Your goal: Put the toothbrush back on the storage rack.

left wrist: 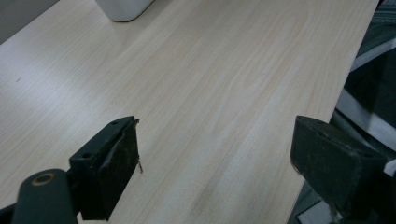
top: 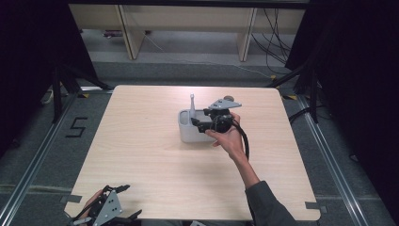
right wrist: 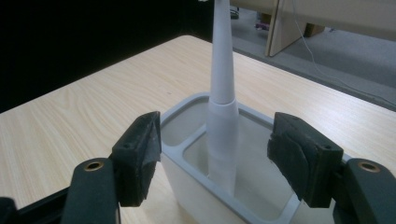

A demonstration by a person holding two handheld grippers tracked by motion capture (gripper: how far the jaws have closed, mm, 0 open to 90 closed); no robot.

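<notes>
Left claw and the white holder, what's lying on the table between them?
Nothing: the high view shows bare table between the left claw and the white holder.

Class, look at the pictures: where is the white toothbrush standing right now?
The white toothbrush stands upright in a compartment of the grey holder near the table's middle; in the right gripper view it rises between the open right gripper jaws, untouched.

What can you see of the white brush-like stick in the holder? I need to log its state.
The white stick stands upright in the grey holder, in its larger compartment beside the inner divider. It looks like matte plastic: a wider lower handle, a joint ring, then a slim tapering neck. The right gripper is open around it, pads apart from it.
</notes>
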